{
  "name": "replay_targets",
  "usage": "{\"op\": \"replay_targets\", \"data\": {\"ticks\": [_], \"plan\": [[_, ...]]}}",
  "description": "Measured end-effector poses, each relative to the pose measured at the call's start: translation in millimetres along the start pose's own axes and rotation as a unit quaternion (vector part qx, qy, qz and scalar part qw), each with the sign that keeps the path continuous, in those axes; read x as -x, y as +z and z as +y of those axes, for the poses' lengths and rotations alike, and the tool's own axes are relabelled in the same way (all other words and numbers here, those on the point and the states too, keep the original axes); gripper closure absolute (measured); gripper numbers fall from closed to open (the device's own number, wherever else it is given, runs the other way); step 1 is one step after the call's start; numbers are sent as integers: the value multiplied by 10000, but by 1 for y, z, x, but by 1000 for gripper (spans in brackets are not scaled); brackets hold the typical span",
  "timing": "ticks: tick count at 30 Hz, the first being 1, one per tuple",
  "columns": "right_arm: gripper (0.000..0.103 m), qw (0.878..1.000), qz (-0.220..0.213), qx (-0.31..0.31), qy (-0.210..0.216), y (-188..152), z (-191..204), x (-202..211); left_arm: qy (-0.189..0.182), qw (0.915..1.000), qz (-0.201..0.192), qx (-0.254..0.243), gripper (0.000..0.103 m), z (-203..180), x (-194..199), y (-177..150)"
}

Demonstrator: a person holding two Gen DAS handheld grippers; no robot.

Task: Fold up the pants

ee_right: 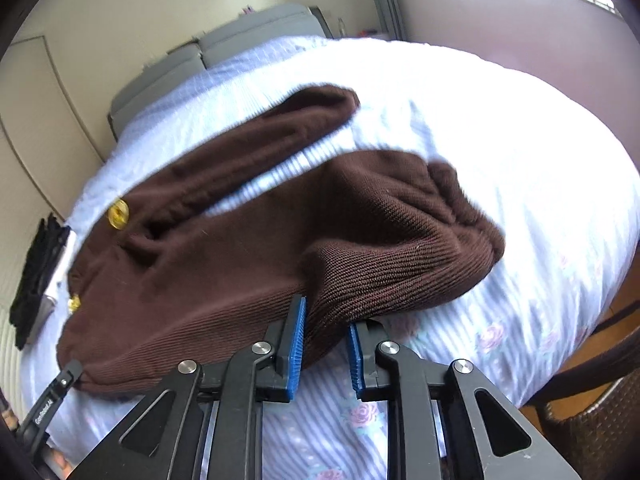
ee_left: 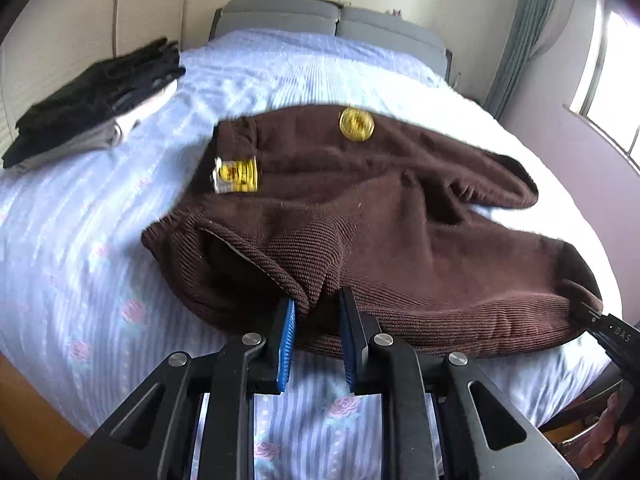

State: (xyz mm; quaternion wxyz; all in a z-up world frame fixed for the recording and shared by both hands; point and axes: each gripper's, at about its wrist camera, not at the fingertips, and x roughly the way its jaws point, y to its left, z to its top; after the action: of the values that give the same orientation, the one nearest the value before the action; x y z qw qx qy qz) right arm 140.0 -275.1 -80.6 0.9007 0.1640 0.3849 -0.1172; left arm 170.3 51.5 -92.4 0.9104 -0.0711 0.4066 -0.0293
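Brown corduroy pants [ee_left: 380, 216] lie spread on the bed, with a round gold tag [ee_left: 356, 124] and a yellow label [ee_left: 236, 175] near the waistband. My left gripper [ee_left: 318, 312] is open, its blue pads on either side of a raised fold at the waist corner. In the right wrist view the pants [ee_right: 248, 248] run from the waist at the left to the leg cuffs at the right. My right gripper [ee_right: 326, 320] is open, with a bulge of the near leg's fabric between its pads. Each gripper's tip shows at the edge of the other view.
The bed [ee_left: 80, 264] has a pale blue striped sheet with pink roses. A stack of folded dark and grey clothes [ee_left: 100, 96] sits at the far left. Grey pillows [ee_left: 332, 20] are at the head. A window [ee_left: 612, 80] is on the right, and a brown chair [ee_right: 600, 420] stands by the bed.
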Motion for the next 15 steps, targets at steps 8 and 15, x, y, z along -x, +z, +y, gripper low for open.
{"op": "replay_targets", "data": {"ticks": [8, 15], "plan": [[86, 9973, -631, 161, 351, 53, 28, 47, -83, 9984, -448, -324, 87, -11, 27, 49], [87, 9938, -958, 170, 547, 116, 53, 73, 199, 9884, -1164, -956, 97, -29, 54, 121]]}}
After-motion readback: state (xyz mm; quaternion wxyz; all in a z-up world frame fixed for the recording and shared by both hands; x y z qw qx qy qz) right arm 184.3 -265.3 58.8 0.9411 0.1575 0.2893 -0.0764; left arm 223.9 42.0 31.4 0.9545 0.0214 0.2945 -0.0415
